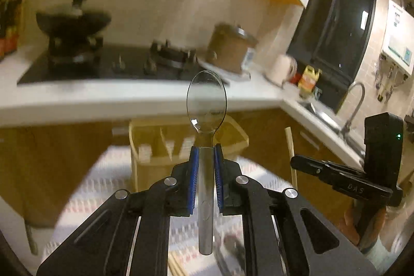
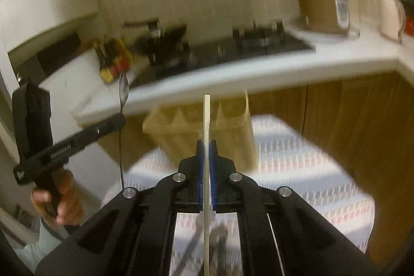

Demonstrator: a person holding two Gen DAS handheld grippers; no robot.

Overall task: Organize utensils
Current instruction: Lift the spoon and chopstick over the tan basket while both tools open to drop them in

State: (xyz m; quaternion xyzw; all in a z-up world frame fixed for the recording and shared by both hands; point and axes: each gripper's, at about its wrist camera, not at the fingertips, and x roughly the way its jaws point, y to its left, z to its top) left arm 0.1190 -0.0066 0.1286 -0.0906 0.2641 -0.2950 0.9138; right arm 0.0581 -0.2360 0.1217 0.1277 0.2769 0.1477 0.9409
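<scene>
L gripper (image 1: 206, 154) clamped on clear plastic spoon (image 1: 206, 105), bowl up, w/ yellow divided utensil tray (image 1: 145, 146) behind it on patterned tablecloth (image 1: 85, 188). R gripper (image 2: 206, 146) closed on pale chopstick (image 2: 206, 126), upright, same tray beyond.

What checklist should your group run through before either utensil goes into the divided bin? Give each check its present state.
1. Left gripper shut on the clear spoon: ok, pads clamp the handle, bowl end forward.
2. Right gripper shut on the chopstick: ok, stick clamped between the pads.
3. Divided bin in view ahead of both grippers: ok, on the patterned cloth.
4. Bin slots free for spoon and chopstick: cannot tell, too blurred.
5. The two grippers apart from each other: ok.
6. Utensils left on the cloth below: cannot tell what they are, blurred.
</scene>
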